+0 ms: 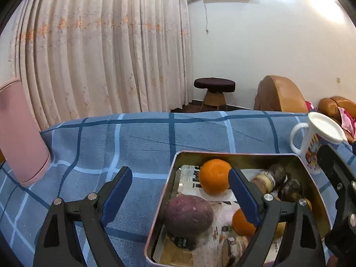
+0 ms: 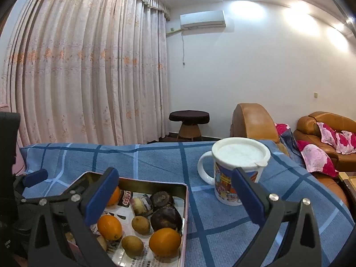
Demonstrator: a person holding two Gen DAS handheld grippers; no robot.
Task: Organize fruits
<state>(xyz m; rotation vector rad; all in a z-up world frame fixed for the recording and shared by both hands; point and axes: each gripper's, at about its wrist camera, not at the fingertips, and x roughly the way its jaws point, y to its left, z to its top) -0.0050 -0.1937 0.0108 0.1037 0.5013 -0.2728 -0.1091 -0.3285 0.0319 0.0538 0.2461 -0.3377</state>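
Observation:
An open metal tin [image 1: 235, 154] sits on the blue checked cloth and holds the fruit. In the left wrist view I see an orange [image 1: 213, 175] at its back, a purple round fruit [image 1: 189, 217] in front, a second orange [image 1: 241, 223] and dark fruits [image 1: 289, 187]. My left gripper [image 1: 180, 173] hangs open over the tin's left wall, with nothing between its blue pads. The right wrist view shows the tin [image 2: 155, 181] at lower left with oranges [image 2: 164, 241], brown kiwis [image 2: 140, 224] and dark fruits [image 2: 165, 219]. My right gripper [image 2: 175, 172] stands open and empty above the tin's right side.
A lidded white printed mug [image 2: 235, 178] stands just right of the tin. A pink container [image 1: 20, 133] stands at the table's left. Bare blue cloth [image 1: 144, 138] stretches behind the tin to the far edge. Beyond are a dark stool [image 1: 214, 85] and brown sofas [image 2: 327, 124].

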